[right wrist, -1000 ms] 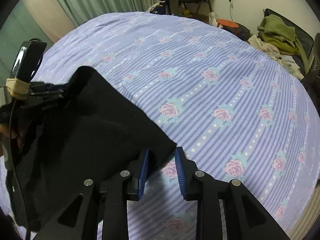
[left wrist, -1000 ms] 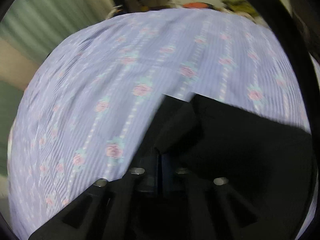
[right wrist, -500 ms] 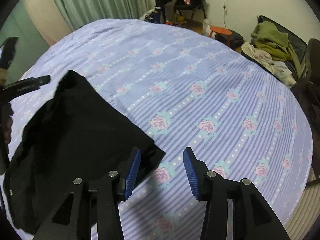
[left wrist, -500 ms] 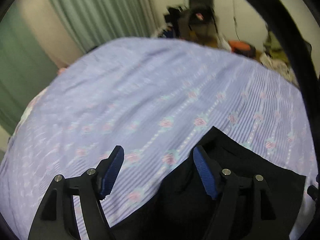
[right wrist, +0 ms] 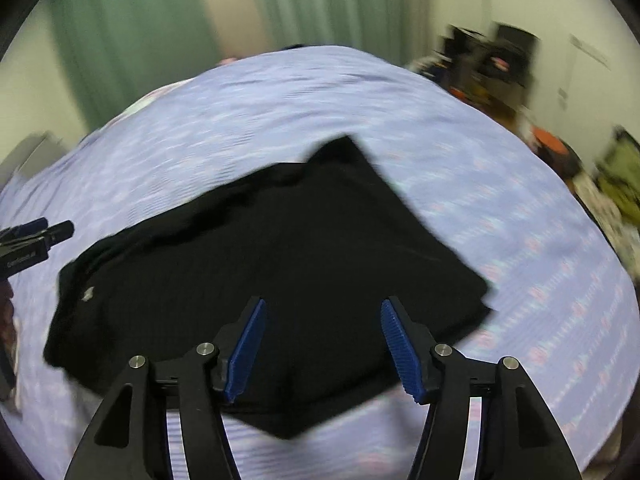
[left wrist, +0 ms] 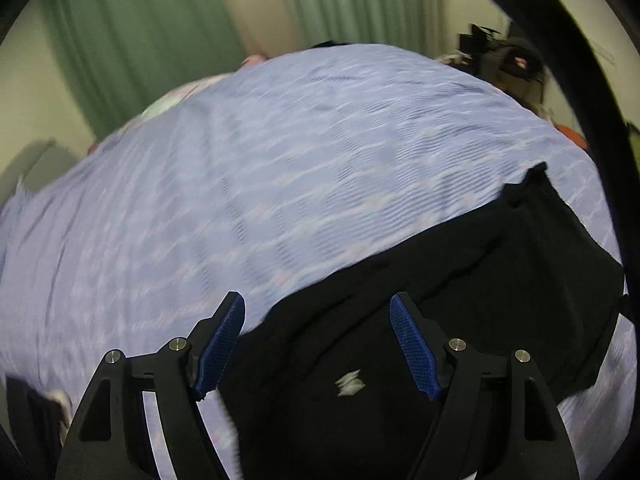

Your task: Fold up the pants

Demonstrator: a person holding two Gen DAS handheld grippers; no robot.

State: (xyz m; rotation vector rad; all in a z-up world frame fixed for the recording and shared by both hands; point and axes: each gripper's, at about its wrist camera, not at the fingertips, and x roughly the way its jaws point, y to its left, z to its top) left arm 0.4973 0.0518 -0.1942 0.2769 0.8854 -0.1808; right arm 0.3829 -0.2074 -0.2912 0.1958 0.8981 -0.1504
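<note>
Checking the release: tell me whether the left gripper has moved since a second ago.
Yes. The left gripper has opened and let go of the black pants, and pulled back and swung left: the green curtain now fills its view.

- Your left gripper (left wrist: 316, 344) is matte black plastic, its two fingers faced with ribbed blue pads (left wrist: 414, 350).
- Round silver screws (left wrist: 457, 344) sit on each finger's knuckle, two a side.
- Your right gripper (right wrist: 322, 348) has the same build: black triangular cut-out frames, blue pads (right wrist: 248, 350), silver screws (right wrist: 443, 349).
- From the right wrist view, small white lettering shows on the left gripper's black side; it is unreadable.
</note>
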